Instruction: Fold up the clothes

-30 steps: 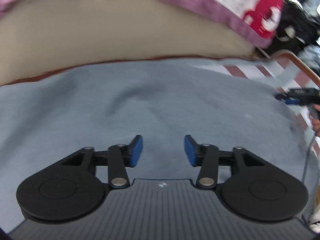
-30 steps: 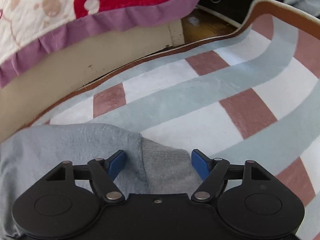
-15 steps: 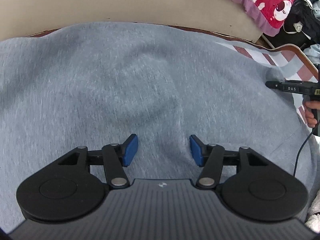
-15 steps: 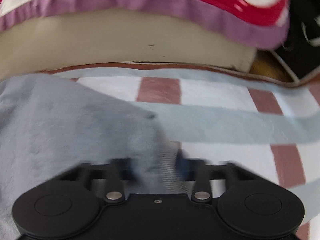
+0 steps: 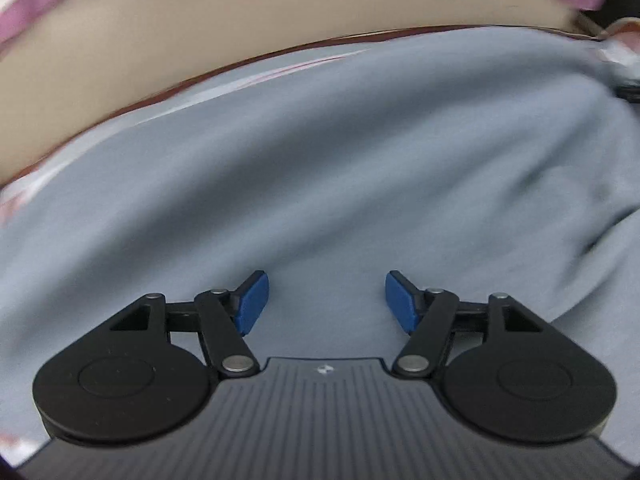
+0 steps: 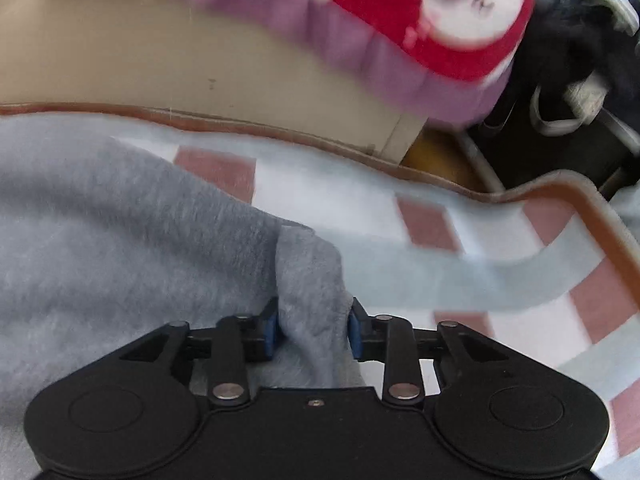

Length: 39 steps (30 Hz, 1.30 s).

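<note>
right wrist view: a grey sweatshirt [image 6: 132,232] lies on a striped rug [image 6: 460,276], its ribbed edge [image 6: 312,280] pinched between the right gripper [image 6: 311,330]'s blue pads. seen from the left wrist, the left gripper [image 5: 326,300] hangs over the sweatshirt's blurred cloth with jaws spread wide. beyond the far edge of the rug, a purple-frilled blanket [image 6: 400,32] drapes over a beige bed base [image 6: 160,64].

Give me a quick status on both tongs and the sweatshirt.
Left tongs open, hovering over grey sweatshirt. Right tongs shut on sweatshirt cuff. Sweatshirt on striped mat, nothing in the way.
</note>
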Each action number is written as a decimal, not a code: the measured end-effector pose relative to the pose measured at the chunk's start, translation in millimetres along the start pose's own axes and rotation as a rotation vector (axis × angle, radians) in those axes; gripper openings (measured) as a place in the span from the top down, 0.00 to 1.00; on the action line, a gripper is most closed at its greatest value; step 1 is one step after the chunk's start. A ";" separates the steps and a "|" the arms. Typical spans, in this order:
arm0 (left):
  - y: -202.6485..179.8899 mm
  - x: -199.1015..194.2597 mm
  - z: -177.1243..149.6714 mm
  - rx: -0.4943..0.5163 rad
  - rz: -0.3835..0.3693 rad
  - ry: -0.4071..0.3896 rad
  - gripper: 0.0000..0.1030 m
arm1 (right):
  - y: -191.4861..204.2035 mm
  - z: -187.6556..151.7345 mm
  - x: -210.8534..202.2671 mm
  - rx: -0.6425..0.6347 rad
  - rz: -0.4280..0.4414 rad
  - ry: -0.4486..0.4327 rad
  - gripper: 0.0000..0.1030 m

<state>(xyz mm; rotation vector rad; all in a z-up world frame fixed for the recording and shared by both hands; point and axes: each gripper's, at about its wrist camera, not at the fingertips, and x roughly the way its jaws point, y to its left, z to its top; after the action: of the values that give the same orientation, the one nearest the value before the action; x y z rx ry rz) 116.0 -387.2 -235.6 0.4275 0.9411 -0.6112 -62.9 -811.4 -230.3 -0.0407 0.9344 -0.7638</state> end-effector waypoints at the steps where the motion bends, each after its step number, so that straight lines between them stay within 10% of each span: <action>1: 21.4 -4.4 -4.9 -0.060 0.015 -0.003 0.38 | 0.7 -0.3 7.7 0.000 0.004 0.025 0.51; 7: 163.2 -42.5 -46.1 -0.438 0.265 0.008 0.34 | -16.2 14.7 -34.3 0.068 -0.007 0.065 0.35; 13: 257.0 -69.5 -94.4 -0.794 0.319 -0.056 0.31 | -26.4 18.9 -72.0 0.333 0.395 -0.089 0.35; 16: 251.2 -68.5 -83.6 -0.659 0.389 -0.121 0.31 | 13.8 29.8 -84.3 0.294 0.564 -0.098 0.35; 23: 243.0 -49.0 -40.3 -0.620 0.192 -0.225 0.27 | 154.9 77.3 -109.1 0.228 0.945 -0.017 0.35; 31: 208.8 -67.7 -71.1 -0.765 0.129 -0.148 0.29 | 345.7 158.8 -125.7 -0.124 0.865 -0.005 0.35; 39: 218.1 -73.9 -121.4 -0.874 0.034 -0.136 0.30 | 463.6 155.0 -94.4 -0.459 0.685 -0.008 0.36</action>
<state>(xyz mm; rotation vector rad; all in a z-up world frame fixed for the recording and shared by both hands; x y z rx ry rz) 151.0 -129.7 -220.2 -0.3743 0.9723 -0.1515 284.1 -454.4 -229.1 -0.1174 1.0157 0.0899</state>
